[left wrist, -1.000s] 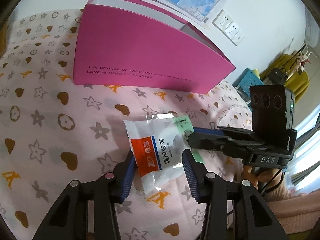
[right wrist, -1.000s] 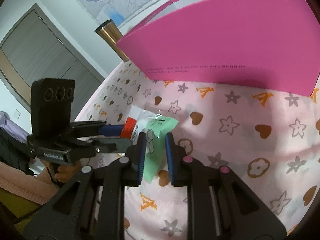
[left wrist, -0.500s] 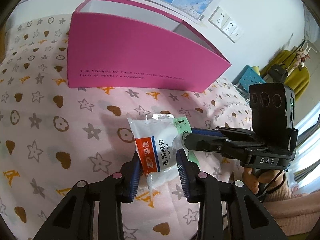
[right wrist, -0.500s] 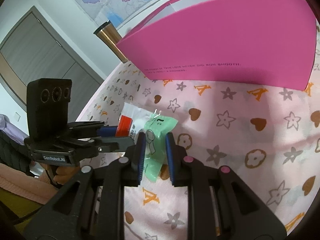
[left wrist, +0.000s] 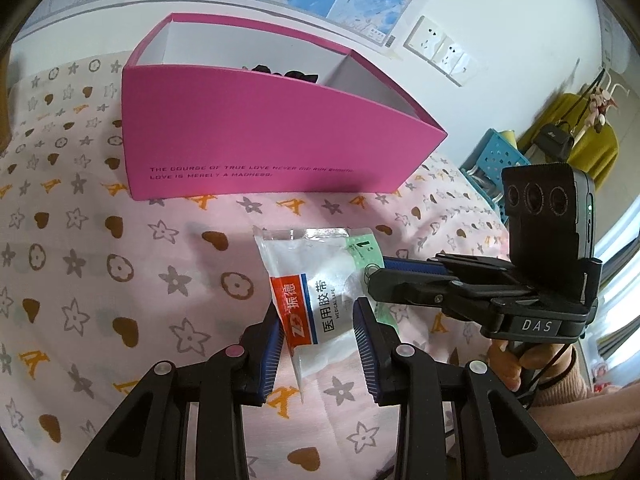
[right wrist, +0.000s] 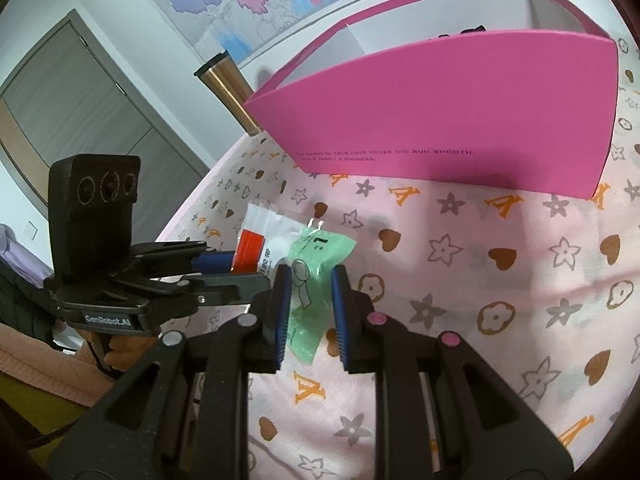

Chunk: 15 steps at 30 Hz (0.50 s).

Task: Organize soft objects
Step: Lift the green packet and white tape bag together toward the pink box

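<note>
My left gripper (left wrist: 319,322) is shut on a clear medical tape packet (left wrist: 316,284) with a red and blue label, held above the bedspread. My right gripper (right wrist: 309,300) is shut on a green sealed pouch (right wrist: 316,268), also lifted. The two packets touch side by side; the green pouch (left wrist: 366,252) shows behind the tape packet, and the tape packet (right wrist: 256,240) shows left of the pouch. A pink open box (left wrist: 256,148) stands beyond both grippers, with a dark object (left wrist: 288,73) inside. The box (right wrist: 460,120) fills the upper right of the right wrist view.
A pink bedspread (left wrist: 100,280) with stars and hearts lies under everything. A metal tumbler (right wrist: 228,88) stands left of the box by the wall. A blue basket (left wrist: 496,156) and yellow chair (left wrist: 588,140) stand off the bed at right.
Both grippers have risen and drawn back with their packets, so the box's open top and white inside show. The left jaws closed tighter on the tape packet.
</note>
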Motion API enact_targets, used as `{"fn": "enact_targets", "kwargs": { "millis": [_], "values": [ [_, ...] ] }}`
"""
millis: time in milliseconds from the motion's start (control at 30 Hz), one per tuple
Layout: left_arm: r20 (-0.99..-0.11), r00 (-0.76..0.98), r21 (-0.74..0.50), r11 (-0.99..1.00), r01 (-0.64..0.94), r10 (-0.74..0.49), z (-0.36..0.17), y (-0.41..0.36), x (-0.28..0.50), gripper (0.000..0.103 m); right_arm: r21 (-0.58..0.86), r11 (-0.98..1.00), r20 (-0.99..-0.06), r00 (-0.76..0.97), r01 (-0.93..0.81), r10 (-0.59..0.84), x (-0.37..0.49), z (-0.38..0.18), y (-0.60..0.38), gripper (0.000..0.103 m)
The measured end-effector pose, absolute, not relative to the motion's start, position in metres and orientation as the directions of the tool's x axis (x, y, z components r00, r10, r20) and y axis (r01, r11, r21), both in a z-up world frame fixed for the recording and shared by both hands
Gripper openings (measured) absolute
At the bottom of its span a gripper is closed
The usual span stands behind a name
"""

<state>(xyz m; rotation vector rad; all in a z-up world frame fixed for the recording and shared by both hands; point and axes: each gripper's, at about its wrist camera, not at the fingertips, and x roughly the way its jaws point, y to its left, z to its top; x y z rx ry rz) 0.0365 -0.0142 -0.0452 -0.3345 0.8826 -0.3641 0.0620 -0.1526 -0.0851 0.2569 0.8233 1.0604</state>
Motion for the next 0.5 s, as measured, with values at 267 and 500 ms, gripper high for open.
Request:
{"fn": "enact_targets", "kwargs": {
  "millis": [267, 500],
  "values": [
    [-0.675, 0.593, -0.42, 0.89, 0.18, -0.439, -0.0396, -0.0163, 0.0356, 0.033, 0.548, 0.494, -0.467, 0.243, -0.675, 0.85, 0.0602, -0.0806, -0.1548, 0.022],
    [-0.662, 0.605, -0.42, 0.888, 0.189, -0.442, -0.0351, -0.0161, 0.0325, 0.033, 0.539, 0.492, -0.459, 0.251, -0.684, 0.852, 0.059, -0.0755, -0.1591, 0.022]
  ]
}}
